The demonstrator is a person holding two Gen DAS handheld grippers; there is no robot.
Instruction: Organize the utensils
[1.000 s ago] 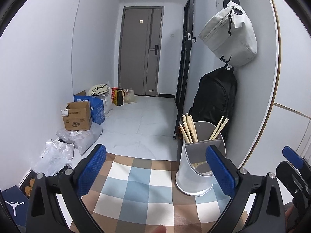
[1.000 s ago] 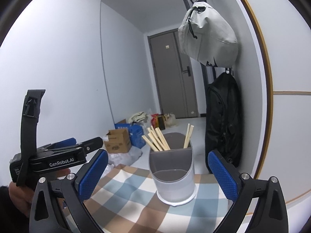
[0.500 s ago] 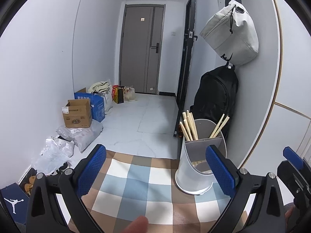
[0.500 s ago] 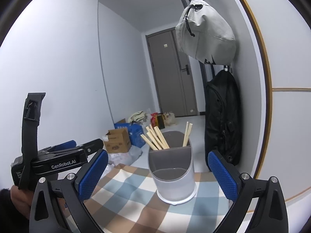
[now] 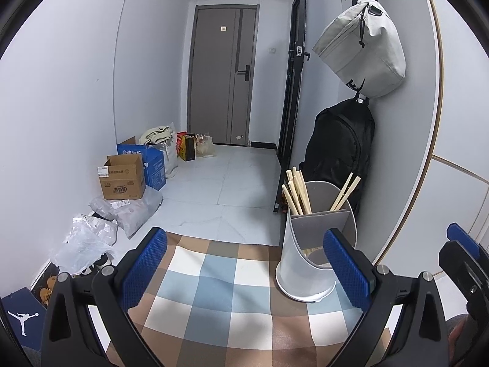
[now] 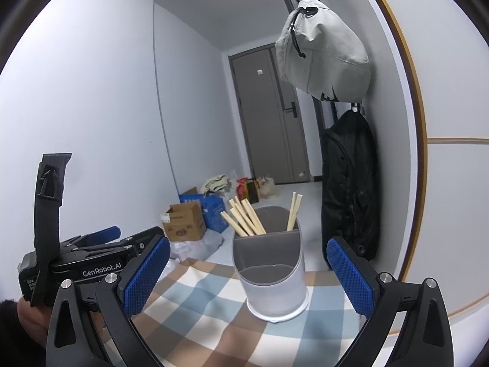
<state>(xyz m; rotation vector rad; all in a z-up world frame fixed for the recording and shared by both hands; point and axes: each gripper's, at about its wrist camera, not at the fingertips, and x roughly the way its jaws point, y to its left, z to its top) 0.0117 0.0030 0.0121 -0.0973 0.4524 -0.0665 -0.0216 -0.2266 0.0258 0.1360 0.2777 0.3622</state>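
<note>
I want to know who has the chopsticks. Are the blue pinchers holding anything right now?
No. The left gripper and the right gripper are open and empty. The chopsticks stand in the holder.

Chopsticks (image 6: 244,220): pale bare wood
Utensil holder (image 6: 276,287): smooth matt plastic
Tablecloth (image 5: 214,290): checked woven cloth
Finger pads (image 5: 347,270): blue, knurled rubbery texture
Box (image 5: 123,180): brown cardboard

White utensil holder (image 6: 275,278) upright on checked cloth (image 6: 195,312), wooden chopsticks (image 6: 244,221) leaning in rear compartments, front compartment's contents unclear.
</note>
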